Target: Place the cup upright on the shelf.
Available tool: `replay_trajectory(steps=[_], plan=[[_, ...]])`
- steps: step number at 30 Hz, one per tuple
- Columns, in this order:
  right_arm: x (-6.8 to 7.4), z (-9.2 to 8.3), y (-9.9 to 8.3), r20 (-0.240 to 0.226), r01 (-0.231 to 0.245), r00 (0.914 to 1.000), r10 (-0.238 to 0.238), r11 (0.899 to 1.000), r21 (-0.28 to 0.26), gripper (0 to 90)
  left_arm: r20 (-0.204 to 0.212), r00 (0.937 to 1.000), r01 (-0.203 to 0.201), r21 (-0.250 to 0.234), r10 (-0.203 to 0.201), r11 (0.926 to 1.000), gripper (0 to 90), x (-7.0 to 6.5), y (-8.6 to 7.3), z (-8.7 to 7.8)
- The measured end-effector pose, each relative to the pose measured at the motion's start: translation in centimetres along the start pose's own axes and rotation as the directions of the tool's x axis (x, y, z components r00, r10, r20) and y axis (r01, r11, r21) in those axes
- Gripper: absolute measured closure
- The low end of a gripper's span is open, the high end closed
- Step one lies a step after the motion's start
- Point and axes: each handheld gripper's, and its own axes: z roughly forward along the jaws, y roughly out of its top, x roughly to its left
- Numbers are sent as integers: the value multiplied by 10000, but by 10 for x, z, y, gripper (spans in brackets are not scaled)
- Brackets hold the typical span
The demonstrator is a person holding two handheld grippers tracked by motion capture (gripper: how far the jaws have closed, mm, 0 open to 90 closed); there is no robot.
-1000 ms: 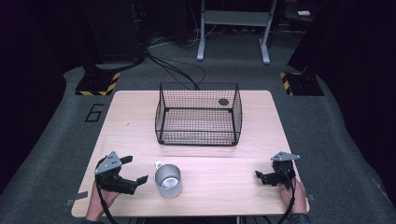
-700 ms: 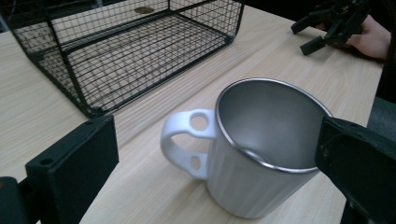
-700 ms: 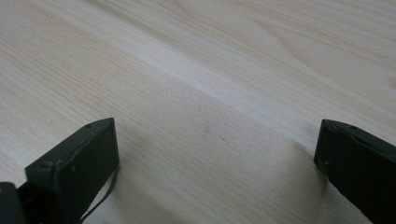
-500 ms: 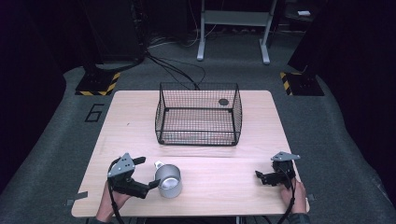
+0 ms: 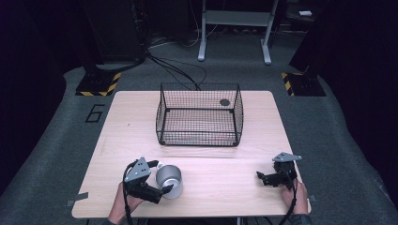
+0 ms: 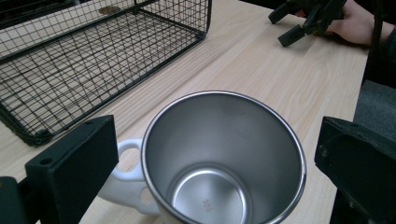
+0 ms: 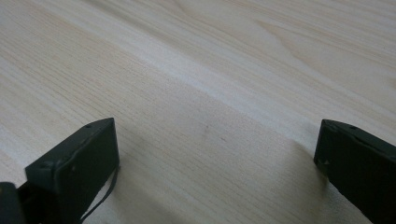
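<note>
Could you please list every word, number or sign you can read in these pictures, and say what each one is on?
"6": painted on the grey floor left of the table.
A small stamped mark on the inside bottom of the steel mug: too small to read.

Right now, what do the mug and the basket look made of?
Mug: likely stainless steel, brushed and shiny inside, with a white, probably plastic handle. Basket: thin black wire mesh, apparently coated metal, see-through grid.

Bright tabletop, dark surroundings, soft focus.
</note>
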Motion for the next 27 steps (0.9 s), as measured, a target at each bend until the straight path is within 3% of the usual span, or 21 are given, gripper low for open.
replay_trajectory(steps=[11,16,23,27], plan=[[0,0,0,1,-4,10000,4,10000,1,0,-11,9999,-164,361,165,9992,0,-5,-5,16],[0,0,0,1,0,10000,0,10000,-2,0,-149,9994,-323,271,328,9991,0,-7,-6,20],[0,0,0,0,0,10000,0,10000,-2,0,-539,9965,-613,444,636,9971,6,-12,-6,23],[0,0,0,2,2,10000,-2,10000,-3,0,-866,9937,-690,247,709,9973,53,-13,-9,22]])
